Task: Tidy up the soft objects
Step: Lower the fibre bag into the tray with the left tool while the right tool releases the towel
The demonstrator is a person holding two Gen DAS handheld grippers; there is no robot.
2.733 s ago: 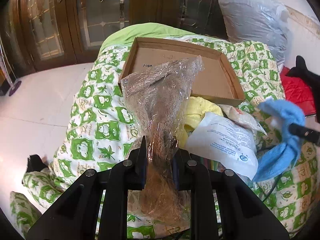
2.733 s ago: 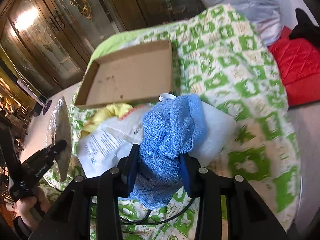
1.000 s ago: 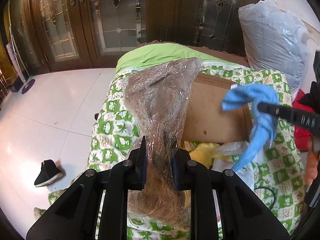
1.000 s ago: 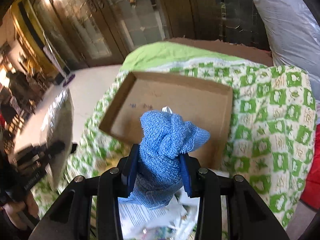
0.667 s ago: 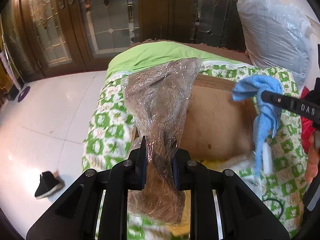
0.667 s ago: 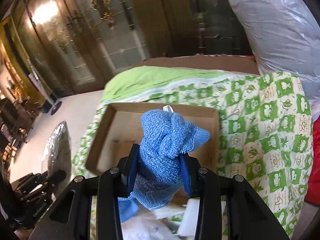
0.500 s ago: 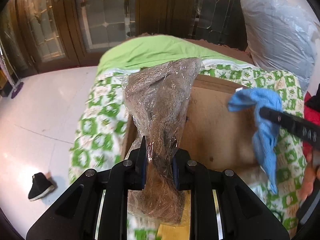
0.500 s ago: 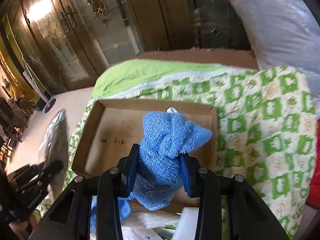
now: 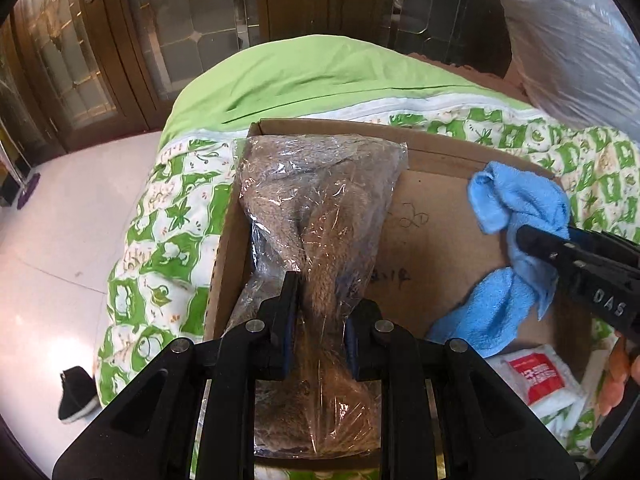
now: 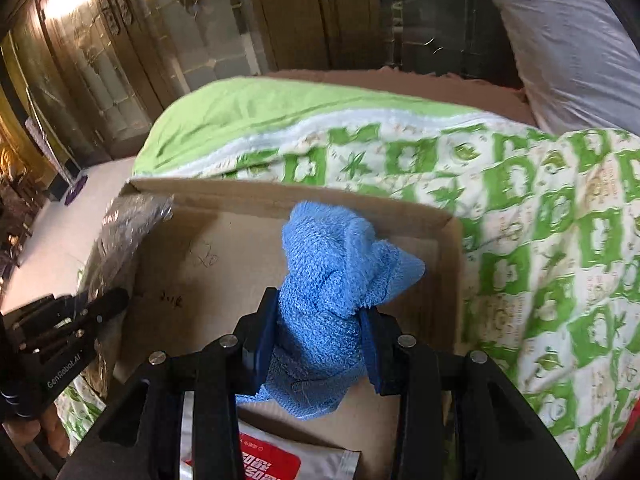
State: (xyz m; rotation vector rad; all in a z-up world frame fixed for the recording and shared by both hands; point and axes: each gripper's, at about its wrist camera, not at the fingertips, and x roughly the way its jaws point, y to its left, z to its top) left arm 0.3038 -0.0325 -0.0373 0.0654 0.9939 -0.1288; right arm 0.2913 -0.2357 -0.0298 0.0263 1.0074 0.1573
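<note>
Left tongs [image 9: 316,312] clamp a plastic-wrapped brown bundle [image 9: 320,208], lengthwise over the cardboard box's [image 9: 436,148] left side; right tongs [image 10: 320,328] grip a blue towel [image 10: 340,264] above its right side.

Blue towel [image 10: 340,264], brown cardboard box [image 9: 440,248], green-patterned white quilt [image 10: 540,220]

A bed under a green-and-white patterned quilt [image 9: 168,248], with a plain green sheet [image 9: 304,76] at its far end. Dark wooden glass-paned doors [image 9: 100,48] stand beyond. A large grey plastic bag [image 9: 568,32] sits far right; a black shoe [image 9: 76,394] lies on the white floor [image 9: 60,240].
</note>
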